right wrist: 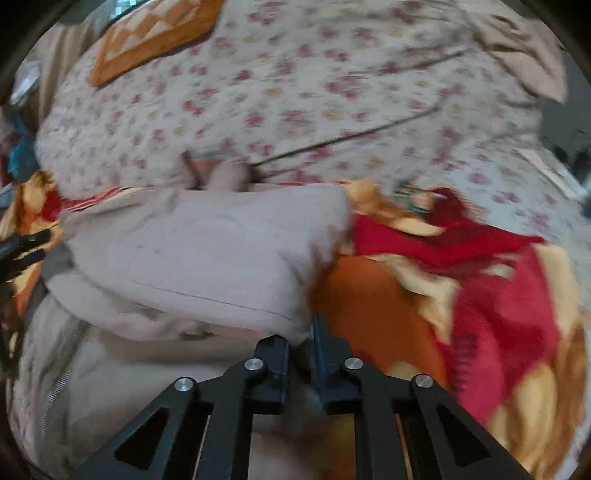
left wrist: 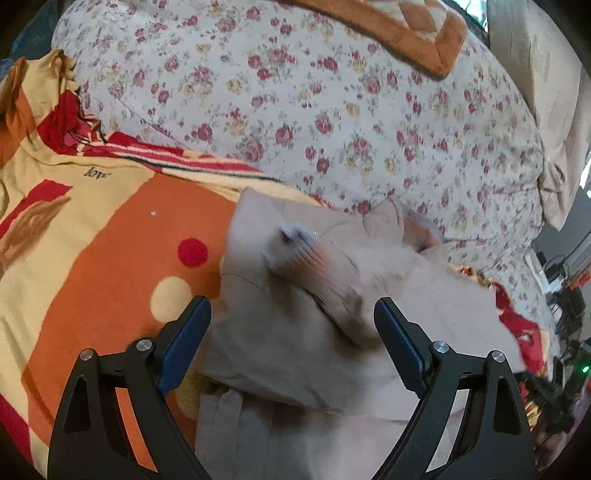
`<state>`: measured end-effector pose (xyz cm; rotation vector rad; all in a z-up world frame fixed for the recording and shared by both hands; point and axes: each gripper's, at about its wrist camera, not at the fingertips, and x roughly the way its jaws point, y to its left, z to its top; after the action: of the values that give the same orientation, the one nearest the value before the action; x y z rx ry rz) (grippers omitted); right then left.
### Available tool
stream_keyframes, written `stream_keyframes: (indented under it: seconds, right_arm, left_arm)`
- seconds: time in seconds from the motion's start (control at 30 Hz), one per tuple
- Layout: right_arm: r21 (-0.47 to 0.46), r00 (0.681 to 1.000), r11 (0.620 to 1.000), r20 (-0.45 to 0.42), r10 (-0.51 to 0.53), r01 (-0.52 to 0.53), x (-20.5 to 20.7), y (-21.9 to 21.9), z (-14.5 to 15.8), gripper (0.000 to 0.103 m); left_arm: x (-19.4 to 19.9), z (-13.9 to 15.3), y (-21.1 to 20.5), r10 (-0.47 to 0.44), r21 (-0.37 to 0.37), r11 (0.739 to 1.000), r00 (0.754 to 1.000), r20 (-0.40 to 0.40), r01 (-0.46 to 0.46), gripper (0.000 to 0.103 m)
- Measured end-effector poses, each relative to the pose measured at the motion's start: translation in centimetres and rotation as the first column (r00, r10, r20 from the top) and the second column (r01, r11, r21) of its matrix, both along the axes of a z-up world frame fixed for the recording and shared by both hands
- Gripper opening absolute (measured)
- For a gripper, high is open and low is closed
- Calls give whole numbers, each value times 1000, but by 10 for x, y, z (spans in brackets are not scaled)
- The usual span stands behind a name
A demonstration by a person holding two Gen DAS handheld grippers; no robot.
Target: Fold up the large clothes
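Observation:
A large beige garment (left wrist: 303, 332) lies partly folded on an orange, red and cream blanket (left wrist: 92, 251). My left gripper (left wrist: 291, 317) is open, its jaws wide apart above the garment's folded part, holding nothing. In the right wrist view the same garment (right wrist: 207, 258) is a thick folded bundle. My right gripper (right wrist: 301, 336) is shut on the garment's lower right corner, with cloth pinched between the jaws. A blurred sleeve or cuff (left wrist: 299, 251) lies on top of the garment. The right wrist view is motion-blurred.
A floral quilt (left wrist: 332, 110) is heaped behind the garment, with an orange patterned pillow (left wrist: 399, 33) on it. The blanket (right wrist: 480, 295) spreads to the right of the garment. The other gripper's black tips (right wrist: 22, 247) show at the left edge. Cables and gear (left wrist: 561, 295) sit at the bed's right.

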<state>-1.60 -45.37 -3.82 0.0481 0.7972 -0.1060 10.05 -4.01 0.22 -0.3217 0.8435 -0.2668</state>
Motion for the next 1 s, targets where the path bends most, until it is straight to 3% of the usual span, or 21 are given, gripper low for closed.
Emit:
stream_keyframes:
  seconds: [0.1,0.2,0.27,0.33,0.4,0.53,0.7,0.77,0.9,1.0]
  right_arm:
    - [75,998,997,-59,-29,33,-3,-12,-14,9]
    - [65,996,998,-91,-10,16,-8,-5,-12,10]
    - [86,998,996,-58,-28,33,-21,-7,5,22]
    - [120,997,990,-6,-73,73,-32,-13,24,49]
    - [170,995,982,56,-86,76,-33,-15,42,50]
    - [221,997,975,62,-40,26,5,1,50,50]
    - [165,998,986,-63,6,5,60,22,-6,49]
    - [130,995,991,-101,-27,40,72,14,-30,50]
    - [235,995,968,-76,-71,87,62,-5,-10,50]
    - [225,998,972,-22,-65,68,66,-6,10,50]
  left_arm:
    - [-1,4,2,13,0,1000,1000,9,-13,90]
    - [-4,10,2,12,-2,1000,1000,3,-12,90]
    - [-3,19,-1,20,31,999,1000,7,-20,90]
    - [2,25,-9,12,56,998,1000,12,-12,90]
    - [11,24,-21,-9,88,996,1000,-12,10,90]
    - [27,4,-44,-17,181,983,998,-63,28,90]
    - [46,-45,-50,-17,276,959,984,-178,67,92]
    - [42,-42,-52,-21,306,950,988,-151,68,92]
    - [39,-42,-52,-22,305,950,987,-156,70,92]
    - [38,-41,-49,-13,299,952,988,-157,60,92]
